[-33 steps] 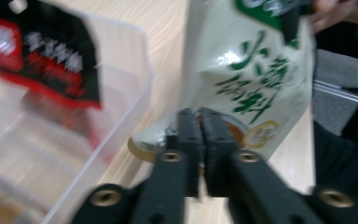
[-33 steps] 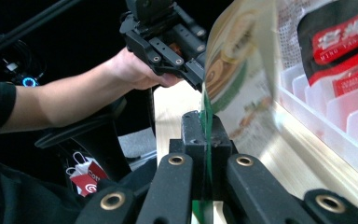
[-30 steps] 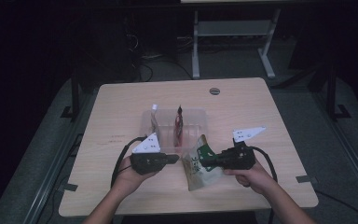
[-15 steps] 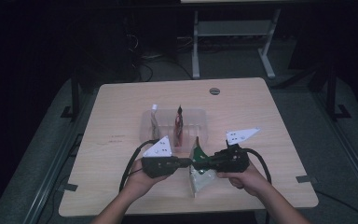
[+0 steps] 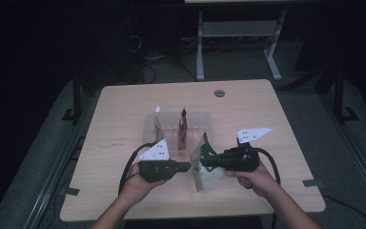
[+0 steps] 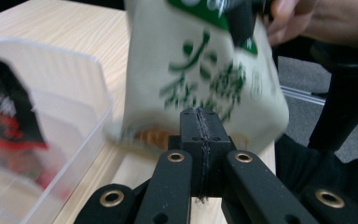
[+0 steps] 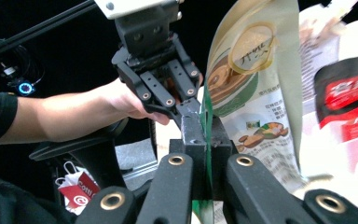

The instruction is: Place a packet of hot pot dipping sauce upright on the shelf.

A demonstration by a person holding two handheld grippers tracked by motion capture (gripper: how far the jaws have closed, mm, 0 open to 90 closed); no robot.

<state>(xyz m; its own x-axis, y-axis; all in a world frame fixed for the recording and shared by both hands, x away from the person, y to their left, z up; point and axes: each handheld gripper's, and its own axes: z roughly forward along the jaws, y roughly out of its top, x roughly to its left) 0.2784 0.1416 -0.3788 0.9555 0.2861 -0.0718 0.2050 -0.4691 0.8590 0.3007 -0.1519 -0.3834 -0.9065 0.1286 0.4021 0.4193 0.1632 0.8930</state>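
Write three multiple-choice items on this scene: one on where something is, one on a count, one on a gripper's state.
1. Where does the clear tray sit?
A. on the table, beyond the two grippers
B. on the floor
C. in the person's left hand

2. How many packets stand in the tray?
A. none
B. two
C. five

3. What is the state of the right gripper?
A. wide open above the tray
B. shut on the green-and-white pouch
C. lying unheld on the table

Answers:
1 A, the high view shows the tray past both grippers.
2 B, a pale packet and a red packet stand inside.
3 B, the right gripper view shows its jaws pinching the pouch's edge.
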